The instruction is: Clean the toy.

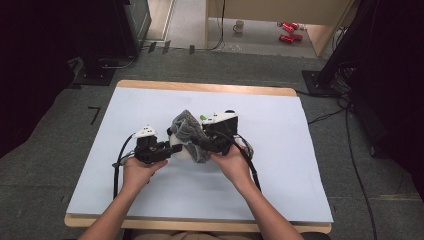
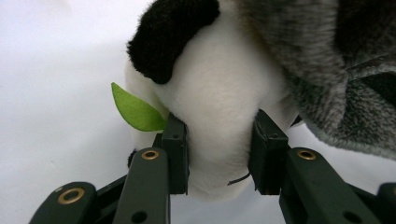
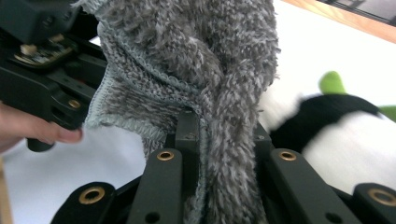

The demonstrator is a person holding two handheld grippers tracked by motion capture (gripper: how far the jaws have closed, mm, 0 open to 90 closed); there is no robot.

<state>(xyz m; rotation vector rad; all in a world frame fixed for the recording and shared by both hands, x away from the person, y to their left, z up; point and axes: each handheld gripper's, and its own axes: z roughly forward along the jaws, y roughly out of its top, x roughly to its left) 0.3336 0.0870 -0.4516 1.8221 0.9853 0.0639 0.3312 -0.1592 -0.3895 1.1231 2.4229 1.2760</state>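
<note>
Panda (image 2: 219, 107) lay mid-table on the white sheet (image 1: 150, 190), its white body squeezed between the left gripper's (image 2: 219, 154) jaws. Grey sock (image 3: 205, 70) hung over its far end, a fold pinched tight in the right gripper (image 3: 226, 140). Sock sat right of the panda in the high view; right hand (image 1: 232, 162) nearer it. Sock opening hidden; panda's face cut off, leaf (image 2: 135, 112) showing.

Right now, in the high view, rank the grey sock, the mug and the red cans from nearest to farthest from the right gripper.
1. Grey sock: clamped in the right gripper, mid-table.
2. Mug: on the floor beyond the table's far edge.
3. Red cans: floor, right of the mug, about as far; too close to call.
</note>
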